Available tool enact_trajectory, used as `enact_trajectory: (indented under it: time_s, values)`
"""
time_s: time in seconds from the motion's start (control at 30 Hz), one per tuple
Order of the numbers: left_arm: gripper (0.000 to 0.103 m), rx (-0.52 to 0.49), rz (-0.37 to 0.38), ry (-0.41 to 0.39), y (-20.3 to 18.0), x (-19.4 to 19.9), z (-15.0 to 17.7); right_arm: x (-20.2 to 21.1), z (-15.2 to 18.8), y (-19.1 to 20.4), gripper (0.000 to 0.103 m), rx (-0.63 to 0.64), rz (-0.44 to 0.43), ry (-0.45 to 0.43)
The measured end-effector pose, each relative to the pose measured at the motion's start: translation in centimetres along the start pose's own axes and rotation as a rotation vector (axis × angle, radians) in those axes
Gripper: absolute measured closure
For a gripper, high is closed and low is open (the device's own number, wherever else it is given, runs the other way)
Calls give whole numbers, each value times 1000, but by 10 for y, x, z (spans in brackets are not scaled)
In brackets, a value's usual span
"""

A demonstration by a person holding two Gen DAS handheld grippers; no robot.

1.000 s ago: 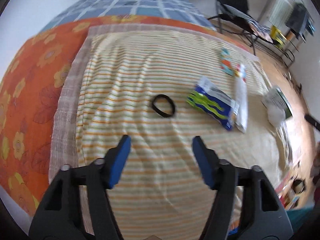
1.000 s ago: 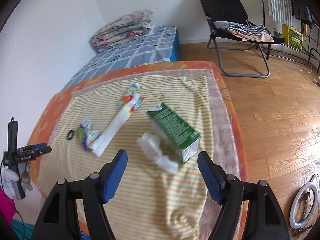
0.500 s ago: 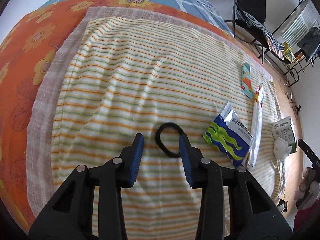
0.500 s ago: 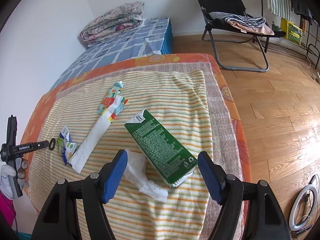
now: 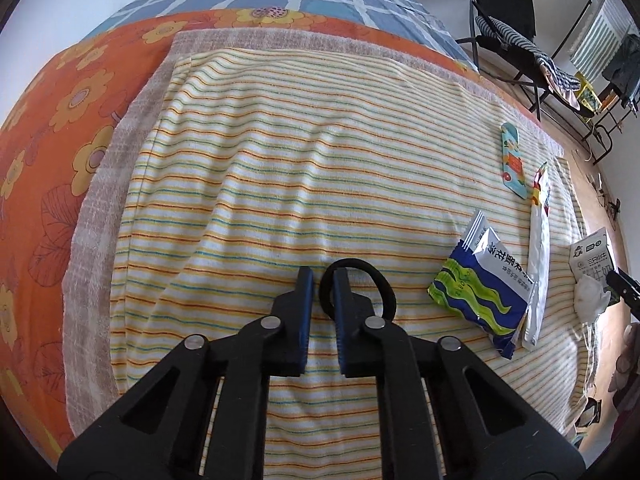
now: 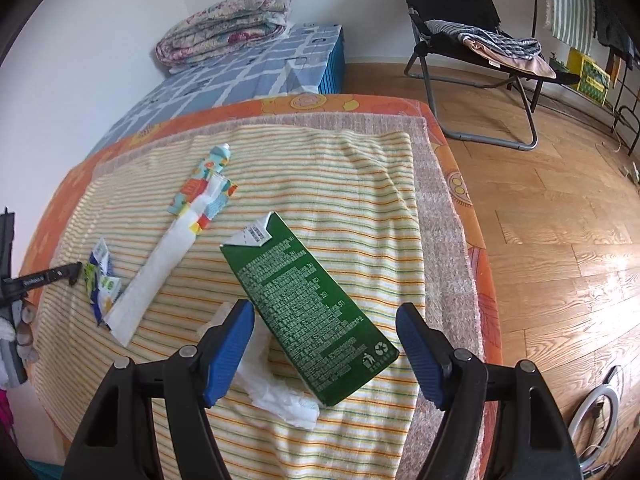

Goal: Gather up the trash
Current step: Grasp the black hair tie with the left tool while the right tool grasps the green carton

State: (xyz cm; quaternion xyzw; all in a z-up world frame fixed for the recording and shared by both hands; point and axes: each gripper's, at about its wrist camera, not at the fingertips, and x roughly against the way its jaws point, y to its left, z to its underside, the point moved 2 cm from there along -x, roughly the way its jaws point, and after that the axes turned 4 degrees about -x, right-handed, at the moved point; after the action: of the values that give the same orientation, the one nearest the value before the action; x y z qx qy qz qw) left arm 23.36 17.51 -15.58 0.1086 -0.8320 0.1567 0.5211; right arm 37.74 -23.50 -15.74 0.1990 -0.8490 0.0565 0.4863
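Left tongs point(image 5: 320, 276) pinch the near-left rim of the black hair band point(image 5: 384, 286) on the striped towel point(image 5: 300, 168). Right tongs point(image 6: 325, 314), spread wide, straddle the green carton point(image 6: 308, 312), crumpled tissue point(image 6: 280, 392) at seven o'clock.

Green carton point(image 6: 308, 312), striped towel point(image 5: 320, 160)
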Motion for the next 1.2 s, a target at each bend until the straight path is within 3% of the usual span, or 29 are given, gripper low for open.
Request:
enact_trajectory:
  time_s: [0.3,0.57,0.77,0.93,1.2]
  values:
    - [98,3,10,-29,0,11,-1,-2,1,1,38,25,7,7]
    - [98,0,17,-60,2,24,-2,15,-2,8,51,45,5,-51]
    - [98,18,43,-8,1,14,-1,19,-3,12,52,58,9,-63]
    - [97,18,23,16,-1,0,-3,14,-1,13,52,62,3,-51]
    - [97,1,15,-16,-6,-5,-8,-3,4,15,50,60,-12,10]
